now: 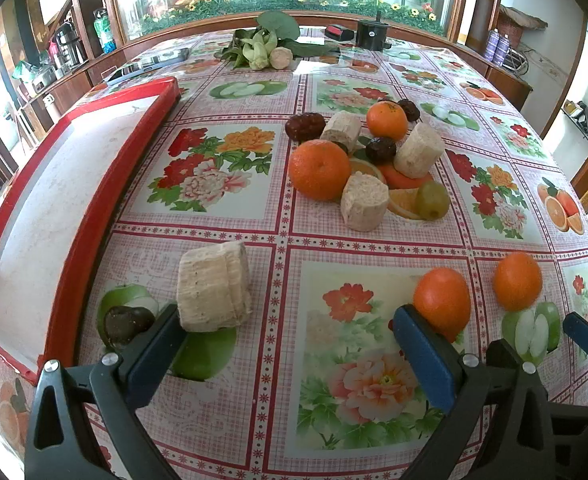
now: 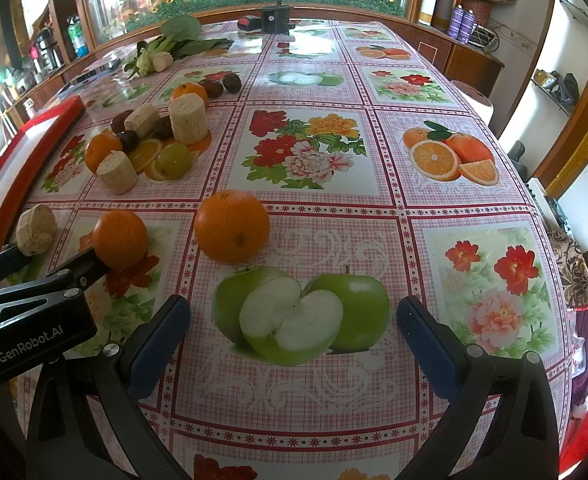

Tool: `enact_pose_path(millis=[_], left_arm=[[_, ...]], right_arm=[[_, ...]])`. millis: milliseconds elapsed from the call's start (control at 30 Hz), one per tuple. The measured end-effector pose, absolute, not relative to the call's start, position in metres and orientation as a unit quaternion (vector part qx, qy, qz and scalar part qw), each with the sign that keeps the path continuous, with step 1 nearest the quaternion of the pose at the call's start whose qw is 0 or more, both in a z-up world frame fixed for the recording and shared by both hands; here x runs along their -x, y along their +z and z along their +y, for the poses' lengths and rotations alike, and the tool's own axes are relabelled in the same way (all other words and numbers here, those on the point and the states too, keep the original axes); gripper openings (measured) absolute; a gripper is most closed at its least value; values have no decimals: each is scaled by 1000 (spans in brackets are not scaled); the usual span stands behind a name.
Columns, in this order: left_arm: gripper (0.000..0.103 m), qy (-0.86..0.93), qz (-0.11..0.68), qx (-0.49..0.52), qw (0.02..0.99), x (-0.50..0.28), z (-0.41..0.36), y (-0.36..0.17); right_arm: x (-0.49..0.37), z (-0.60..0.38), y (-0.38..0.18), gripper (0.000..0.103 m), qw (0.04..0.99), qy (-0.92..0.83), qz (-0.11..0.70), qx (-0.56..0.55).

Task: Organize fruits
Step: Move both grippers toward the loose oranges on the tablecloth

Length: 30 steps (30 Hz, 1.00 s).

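A pile of fruit point(image 1: 367, 160) lies mid-table: oranges, pale sugarcane chunks, dark dates and a green grape point(image 1: 432, 200). My left gripper point(image 1: 286, 344) is open and empty, low over the cloth. A loose sugarcane chunk point(image 1: 214, 286) lies just beyond its left finger, a dark date point(image 1: 128, 322) left of that, and an orange point(image 1: 442, 302) by its right finger. A second orange point(image 1: 517, 280) lies further right. My right gripper point(image 2: 294, 344) is open and empty over a printed apple, with an orange point(image 2: 232, 226) just ahead. The left gripper point(image 2: 34, 300) shows at its left.
A red-rimmed tray point(image 1: 78, 216) with a white floor lies along the table's left side. Leafy greens point(image 1: 264, 46) and a black box point(image 1: 369, 34) stand at the far end. The flowered tablecloth point(image 2: 413, 208) covers the table; its right edge drops off near my right gripper.
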<state>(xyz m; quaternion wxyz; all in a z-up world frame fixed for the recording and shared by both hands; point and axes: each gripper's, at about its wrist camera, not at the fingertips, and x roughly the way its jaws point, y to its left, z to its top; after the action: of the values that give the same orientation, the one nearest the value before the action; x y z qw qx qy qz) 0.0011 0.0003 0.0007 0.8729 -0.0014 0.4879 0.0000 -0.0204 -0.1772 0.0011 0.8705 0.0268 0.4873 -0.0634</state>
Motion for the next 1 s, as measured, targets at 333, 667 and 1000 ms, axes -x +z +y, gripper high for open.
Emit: enact_pose_path(millis=[333,667,1000], left_arm=[[103,0,488,1,873,-1,1,0],[103,0,488,1,873,-1,1,0],[103,-1,488,0,873,0,0,0]], right_arm=[[20,-177,1,103,871,-63,487,-26],[21,-177,1,103,871,-62,487,-26],[23,-181,1,103,870,-47,490,-22]])
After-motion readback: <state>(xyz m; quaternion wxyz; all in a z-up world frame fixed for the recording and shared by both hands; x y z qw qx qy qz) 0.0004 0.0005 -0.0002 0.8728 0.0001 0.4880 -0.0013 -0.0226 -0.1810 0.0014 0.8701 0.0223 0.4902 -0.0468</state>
